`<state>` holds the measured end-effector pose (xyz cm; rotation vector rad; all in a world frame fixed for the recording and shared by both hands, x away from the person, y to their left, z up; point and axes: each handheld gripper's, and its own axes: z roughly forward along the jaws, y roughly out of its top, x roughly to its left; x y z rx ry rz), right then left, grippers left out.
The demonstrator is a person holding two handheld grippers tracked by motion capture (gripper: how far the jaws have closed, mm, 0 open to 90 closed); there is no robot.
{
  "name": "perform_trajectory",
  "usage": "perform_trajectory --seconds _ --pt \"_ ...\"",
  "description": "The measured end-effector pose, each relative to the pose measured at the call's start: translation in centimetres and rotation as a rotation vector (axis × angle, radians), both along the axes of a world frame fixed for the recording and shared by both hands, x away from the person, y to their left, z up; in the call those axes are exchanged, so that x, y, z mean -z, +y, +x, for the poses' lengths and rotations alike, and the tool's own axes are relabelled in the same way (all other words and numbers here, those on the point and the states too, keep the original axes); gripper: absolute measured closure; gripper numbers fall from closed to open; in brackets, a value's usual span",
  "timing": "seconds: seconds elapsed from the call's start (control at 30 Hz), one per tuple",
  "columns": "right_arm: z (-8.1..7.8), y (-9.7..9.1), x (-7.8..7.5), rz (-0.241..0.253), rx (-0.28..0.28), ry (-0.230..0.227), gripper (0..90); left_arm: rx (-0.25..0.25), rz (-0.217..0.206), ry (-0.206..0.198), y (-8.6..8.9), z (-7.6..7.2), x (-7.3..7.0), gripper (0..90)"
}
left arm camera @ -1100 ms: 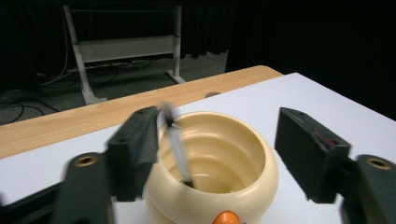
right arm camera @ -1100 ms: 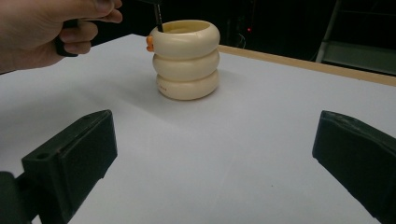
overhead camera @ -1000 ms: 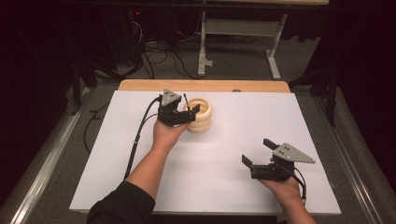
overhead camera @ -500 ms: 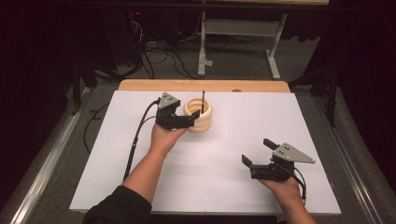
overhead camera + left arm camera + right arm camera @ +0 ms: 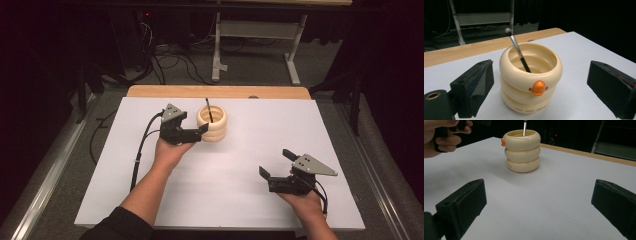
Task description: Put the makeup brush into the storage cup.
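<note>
Right gripper: resting nearest the person, well apart from the cup, jaws spread wide and empty.
Left gripper: just beside the cup, jaws having just been opening, nothing between them.
Cup: standing upright directly ahead of the left gripper.
Brush: leaning inside the cup, handle down.

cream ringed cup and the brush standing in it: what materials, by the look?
Cup: likely moulded plastic, smooth cream semi-gloss with soft highlights on its three stacked rings; an orange knob and small printed lettering on its side.
Brush: black glossy handle, probably plastic or lacquered wood, a silvery band that looks like metal, and a small dark tip, too blurred to tell.
</note>
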<state>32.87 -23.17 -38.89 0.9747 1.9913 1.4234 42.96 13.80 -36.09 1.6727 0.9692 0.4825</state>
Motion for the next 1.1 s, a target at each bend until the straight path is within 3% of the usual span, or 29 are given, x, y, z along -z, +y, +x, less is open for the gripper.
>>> perform_trajectory --seconds 0.67,1.1 --pt "0.1 0.0 0.1 -0.004 -0.001 -0.002 1.3 0.018 -0.001 -0.001 1.4 -2.9 0.8 6.3" --pt "0.0 0.0 0.1 0.0 0.003 0.003 1.3 0.038 0.015 -0.013 2.5 -6.0 1.3 5.3"
